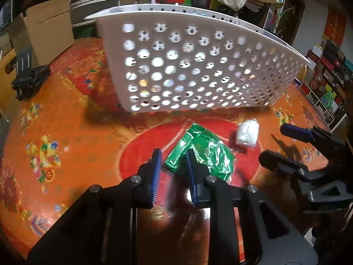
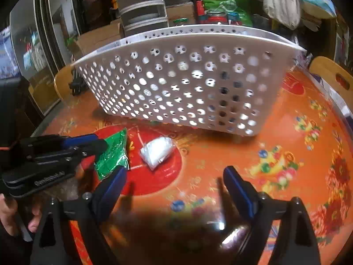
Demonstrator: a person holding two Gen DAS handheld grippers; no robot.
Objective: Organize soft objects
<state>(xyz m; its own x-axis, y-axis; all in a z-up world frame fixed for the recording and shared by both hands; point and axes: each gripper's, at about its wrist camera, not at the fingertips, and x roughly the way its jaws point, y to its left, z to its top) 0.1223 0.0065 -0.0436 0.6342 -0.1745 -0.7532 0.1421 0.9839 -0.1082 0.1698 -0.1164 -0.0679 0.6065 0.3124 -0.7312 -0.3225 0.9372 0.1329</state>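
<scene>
A green shiny soft packet (image 1: 199,152) lies on the red centre of the table, in front of a white perforated basket (image 1: 198,66). A small white soft bundle (image 1: 247,132) lies to its right. My left gripper (image 1: 173,158) is open, low over the table, its right finger overlapping the packet's left part. In the right wrist view the packet (image 2: 112,152) and bundle (image 2: 156,152) lie ahead at left, the basket (image 2: 187,84) behind. My right gripper (image 2: 174,176) is open and empty, short of the bundle. The left gripper (image 2: 97,142) shows at the packet.
The round table has an orange and red flowered cover (image 1: 66,132). A black stand (image 1: 28,77) sits at its far left. Cardboard boxes (image 1: 44,31), stacked drawers (image 2: 141,4) and bags (image 2: 225,6) crowd behind the basket. A wooden chair back (image 2: 335,81) is at right.
</scene>
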